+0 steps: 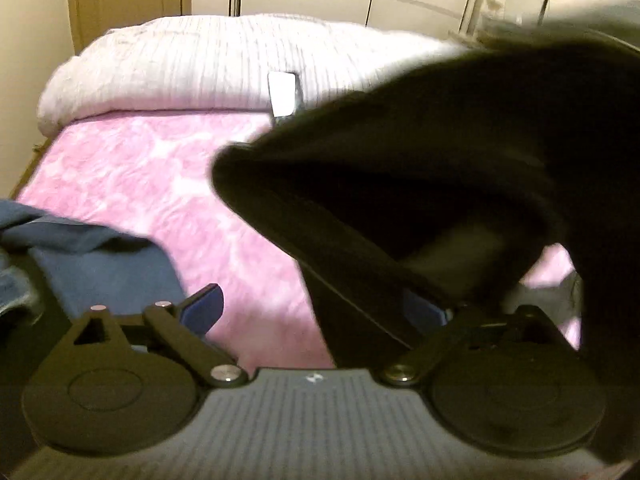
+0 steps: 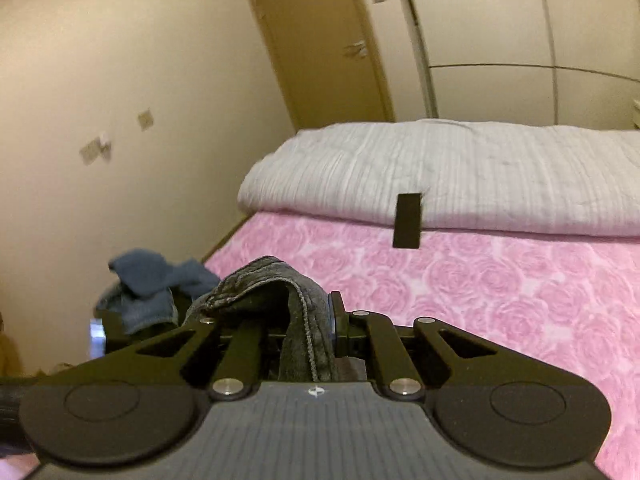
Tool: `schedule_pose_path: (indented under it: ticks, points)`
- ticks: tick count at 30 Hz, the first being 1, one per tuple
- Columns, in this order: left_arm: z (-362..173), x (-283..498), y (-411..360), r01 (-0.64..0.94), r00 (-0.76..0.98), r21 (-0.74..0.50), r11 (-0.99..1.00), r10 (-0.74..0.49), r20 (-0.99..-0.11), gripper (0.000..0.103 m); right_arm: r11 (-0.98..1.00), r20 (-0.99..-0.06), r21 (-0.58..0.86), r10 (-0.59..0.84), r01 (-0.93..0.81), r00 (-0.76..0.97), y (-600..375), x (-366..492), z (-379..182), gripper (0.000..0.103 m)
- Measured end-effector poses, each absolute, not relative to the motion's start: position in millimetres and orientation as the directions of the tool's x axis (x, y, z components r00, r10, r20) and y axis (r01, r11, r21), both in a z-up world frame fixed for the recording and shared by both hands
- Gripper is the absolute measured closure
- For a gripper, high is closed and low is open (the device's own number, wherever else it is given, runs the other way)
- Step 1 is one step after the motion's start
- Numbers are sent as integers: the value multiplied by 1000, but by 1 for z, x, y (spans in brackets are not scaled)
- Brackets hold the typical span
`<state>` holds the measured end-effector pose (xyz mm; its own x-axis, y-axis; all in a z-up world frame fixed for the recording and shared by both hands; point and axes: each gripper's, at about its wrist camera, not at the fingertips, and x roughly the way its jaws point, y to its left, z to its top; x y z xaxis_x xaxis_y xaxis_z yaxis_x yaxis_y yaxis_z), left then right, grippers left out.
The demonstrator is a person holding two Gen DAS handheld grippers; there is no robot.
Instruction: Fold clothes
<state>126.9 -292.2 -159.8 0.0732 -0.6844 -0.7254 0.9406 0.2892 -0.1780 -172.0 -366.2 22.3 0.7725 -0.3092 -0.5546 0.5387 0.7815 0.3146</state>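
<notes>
Right claw, clamped on grey jeans at lower centre; left claw gapes empty beneath dark cloth.

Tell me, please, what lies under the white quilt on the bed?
The white quilt lies on the pink rose blanket, which runs under its front edge. A small dark card leans against that edge. What lies deeper under the quilt is covered.

A bed with a pink rose-patterned sheet carries a folded white quilt across its far end. A small dark rectangular thing leans against the quilt's near edge. Behind the quilt stand a wooden door and pale wardrobe doors.
</notes>
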Motion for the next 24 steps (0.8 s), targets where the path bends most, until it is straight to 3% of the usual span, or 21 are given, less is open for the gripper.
schedule_pose_path:
  ticks: [3, 5, 6, 7, 8, 9, 16, 19, 21, 23, 24]
  points:
    - [-177, 145, -331, 909, -72, -335, 247, -700, -711, 10, 750, -558, 336, -329, 570, 762, -366, -193, 29, 92]
    - [-190, 148, -356, 861, -213, -471, 189, -707, -674, 29, 729, -571, 336, -346, 597, 744, -365, -207, 28, 92]
    - [-196, 147, -367, 846, -248, -500, 187, -692, -678, 32, 717, -583, 332, -355, 613, 731, -363, -213, 26, 92]
    - [-201, 145, -378, 836, -267, -513, 195, -671, -691, 58, 702, -591, 337, -362, 628, 721, -362, -218, 22, 92]
    - [-207, 143, -389, 826, -287, -525, 205, -650, -704, 94, 686, -600, 341, -368, 643, 710, -360, -223, 19, 92]
    - [-208, 139, -397, 825, -301, -528, 200, -636, -711, 103, 667, -606, 349, -375, 658, 702, -358, -229, 15, 92]
    - [-121, 110, -411, 847, -311, -530, 44, -767, -561, 103, 507, -569, 491, -429, 708, 702, -345, -285, 1, 91]
    - [-88, 104, -419, 889, -261, -457, 35, -781, -567, 103, 503, -516, 537, -440, 677, 735, -343, -302, 5, 91]
    - [-89, 99, -411, 921, -201, -384, 67, -762, -616, 90, 506, -479, 565, -442, 651, 759, -346, -313, 9, 91]
    - [-103, 90, -390, 961, -104, -257, 100, -730, -676, 50, 511, -439, 603, -428, 612, 790, -353, -321, 10, 91]
    - [-113, 85, -381, 978, -56, -183, 104, -710, -701, 44, 519, -423, 617, -416, 592, 805, -357, -324, 11, 91]
